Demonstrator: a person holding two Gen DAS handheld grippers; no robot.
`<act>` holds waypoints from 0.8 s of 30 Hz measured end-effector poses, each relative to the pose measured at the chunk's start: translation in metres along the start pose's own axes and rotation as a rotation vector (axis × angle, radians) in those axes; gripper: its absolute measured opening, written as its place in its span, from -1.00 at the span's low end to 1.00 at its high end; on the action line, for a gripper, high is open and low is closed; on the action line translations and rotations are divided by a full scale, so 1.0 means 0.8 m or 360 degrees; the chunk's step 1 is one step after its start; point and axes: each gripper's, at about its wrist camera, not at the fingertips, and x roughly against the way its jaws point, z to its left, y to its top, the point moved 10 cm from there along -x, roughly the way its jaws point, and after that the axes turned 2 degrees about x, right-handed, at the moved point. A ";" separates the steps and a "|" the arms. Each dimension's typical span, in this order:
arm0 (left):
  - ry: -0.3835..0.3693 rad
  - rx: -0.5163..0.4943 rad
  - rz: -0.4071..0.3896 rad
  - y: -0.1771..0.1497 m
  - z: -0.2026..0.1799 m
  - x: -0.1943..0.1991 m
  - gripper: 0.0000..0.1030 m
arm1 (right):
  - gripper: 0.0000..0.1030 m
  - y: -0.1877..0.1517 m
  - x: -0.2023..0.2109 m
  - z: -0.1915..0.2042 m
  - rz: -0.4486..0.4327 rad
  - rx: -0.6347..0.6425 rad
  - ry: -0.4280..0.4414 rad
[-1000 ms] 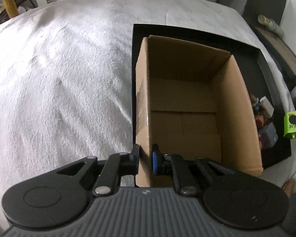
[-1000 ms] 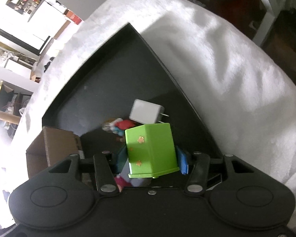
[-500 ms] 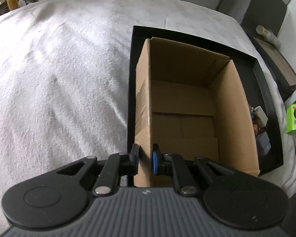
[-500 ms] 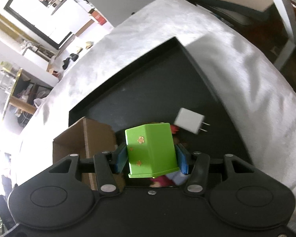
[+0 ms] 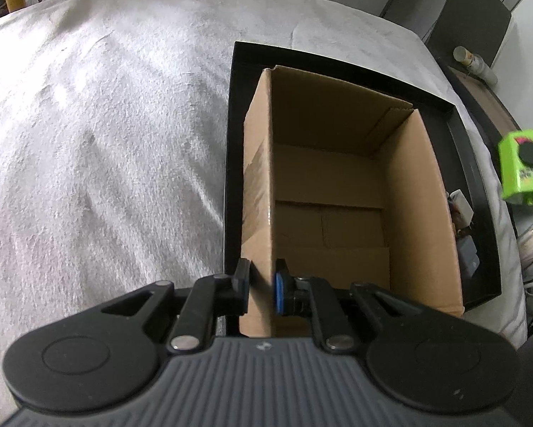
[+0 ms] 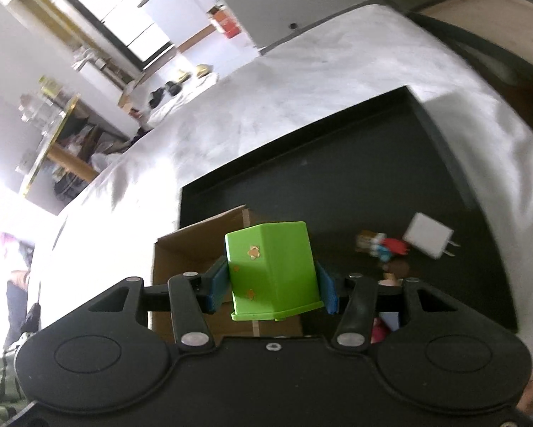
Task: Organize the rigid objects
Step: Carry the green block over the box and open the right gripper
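Observation:
An open, empty cardboard box point(image 5: 341, 192) stands in a black tray point(image 5: 478, 192) on a white-covered bed. My left gripper point(image 5: 262, 290) is shut on the near end of the box's left wall, one pad on each side. My right gripper point(image 6: 271, 286) is shut on a green plastic container point(image 6: 273, 270) with small gold stars, held in the air above the tray by the box's corner point(image 6: 202, 249). In the left wrist view the green container point(image 5: 522, 167) hangs off the tray's right edge.
A white charger plug point(image 6: 428, 240), a small red and blue toy point(image 6: 387, 247) and other small items lie in the tray point(image 6: 337, 192) right of the box. White bedding point(image 5: 99, 135) spreads to the left. Dark furniture stands beyond the bed.
My right gripper has risen with the green container and swung toward the box, which now shows just behind it. The left gripper has kept its hold on the box wall.

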 end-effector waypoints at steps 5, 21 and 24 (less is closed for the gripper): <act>-0.0031 0.0000 -0.0023 -0.001 0.003 0.000 -0.75 | -0.01 -0.007 -0.019 0.026 0.0042 0.0035 0.0029; -0.0159 -0.0002 -0.0052 -0.002 0.003 0.001 -0.70 | -0.01 -0.024 -0.070 0.096 0.0127 0.0160 0.0051; -0.0177 0.0003 -0.0055 -0.002 0.003 0.001 -0.69 | -0.01 -0.028 -0.082 0.103 0.0140 0.0174 0.0029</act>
